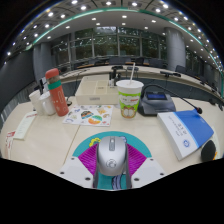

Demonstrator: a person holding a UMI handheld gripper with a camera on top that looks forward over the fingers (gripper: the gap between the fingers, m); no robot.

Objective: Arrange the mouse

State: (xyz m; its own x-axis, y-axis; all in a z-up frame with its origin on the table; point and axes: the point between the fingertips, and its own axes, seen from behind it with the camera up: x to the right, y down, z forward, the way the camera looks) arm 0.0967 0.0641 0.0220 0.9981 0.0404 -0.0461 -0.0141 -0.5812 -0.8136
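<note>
A grey computer mouse (112, 153) sits between my gripper's (112, 160) two fingers, its front pointing away from me. The magenta pads (90, 158) press against its left and right sides, so the gripper is shut on it. A teal mat (78, 150) with a small yellow print lies on the pale table (45, 140) directly beneath the fingers and the mouse. I cannot tell whether the mouse rests on the mat or is held just above it.
Beyond the mouse stand a paper cup with a straw (128, 97), a colourful sheet (88, 115), an orange bottle (57, 93) and white bottles (40, 101). A dark case (156, 100) and a blue-white book (186, 132) lie to the right, with papers (18, 128) to the left.
</note>
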